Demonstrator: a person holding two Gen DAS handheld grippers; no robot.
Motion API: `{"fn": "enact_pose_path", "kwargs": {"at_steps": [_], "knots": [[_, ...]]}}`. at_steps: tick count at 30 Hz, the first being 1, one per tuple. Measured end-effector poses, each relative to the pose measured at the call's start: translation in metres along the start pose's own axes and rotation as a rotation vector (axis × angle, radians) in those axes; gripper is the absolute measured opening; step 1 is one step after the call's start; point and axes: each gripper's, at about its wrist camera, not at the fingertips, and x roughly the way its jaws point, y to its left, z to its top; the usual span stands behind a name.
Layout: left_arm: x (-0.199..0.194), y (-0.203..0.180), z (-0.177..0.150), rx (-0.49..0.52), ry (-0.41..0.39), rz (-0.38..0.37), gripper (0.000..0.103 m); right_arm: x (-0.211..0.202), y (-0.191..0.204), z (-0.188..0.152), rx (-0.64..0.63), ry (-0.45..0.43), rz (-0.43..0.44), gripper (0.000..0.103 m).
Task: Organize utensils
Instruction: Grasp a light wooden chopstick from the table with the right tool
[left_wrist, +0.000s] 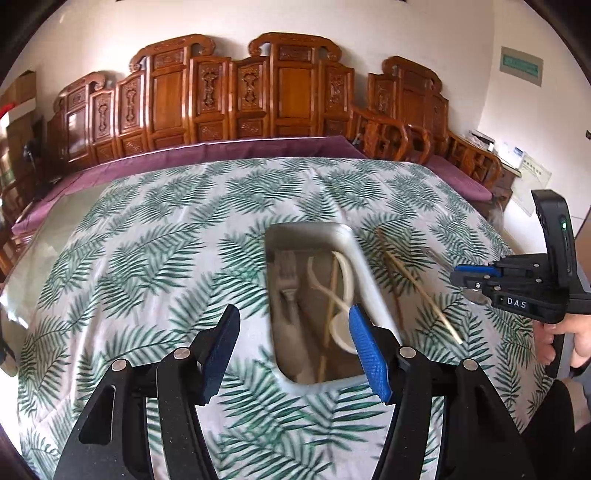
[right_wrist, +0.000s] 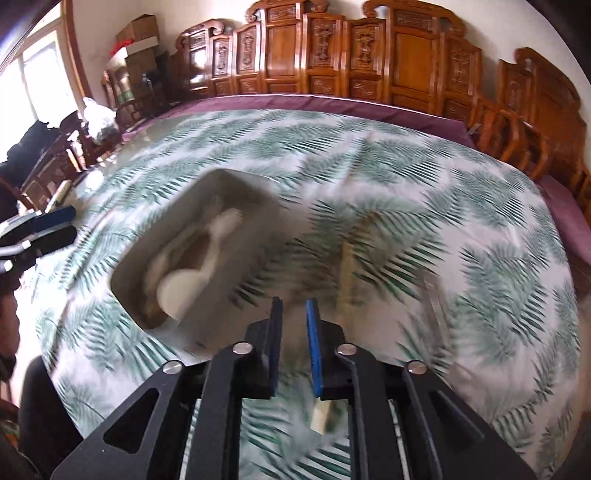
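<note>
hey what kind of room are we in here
Probably a home living or dining room: a carved wooden bench lines the wall, a table wears a leaf-print cloth, and a metal tray of utensils sits on it.

Both views are evenly lit by soft daylight; in the right wrist view a window (right_wrist: 35, 74) at the upper left of the frame is blown out to white. Fisheye distortion bends the carved wooden panels (left_wrist: 236, 92) and darkens the corners. Motion blur smears the right wrist view's centre and the tray (left_wrist: 369, 280) in the left.
</note>
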Motion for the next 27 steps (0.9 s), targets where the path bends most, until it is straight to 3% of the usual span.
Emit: {"fn": "enact_pose_path", "kwargs": {"at_steps": [7,20,26,27], "knots": [[0.016,-0.044,0.005,0.051,0.015,-0.037,0.059,0.012,-0.032,-0.022,0.038,0.035,-0.011,0.017],[0.033,-0.075,-0.006,0.106,0.070,-0.039,0.059,0.071,-0.013,-0.019,0.018,0.128,0.010,0.017],[0.037,-0.082,-0.009,0.113,0.082,-0.040,0.059,0.076,-0.010,-0.017,0.013,0.141,-0.013,0.017],[0.038,-0.083,-0.009,0.114,0.084,-0.039,0.059,0.076,-0.010,-0.017,0.003,0.139,-0.023,0.013]]}}
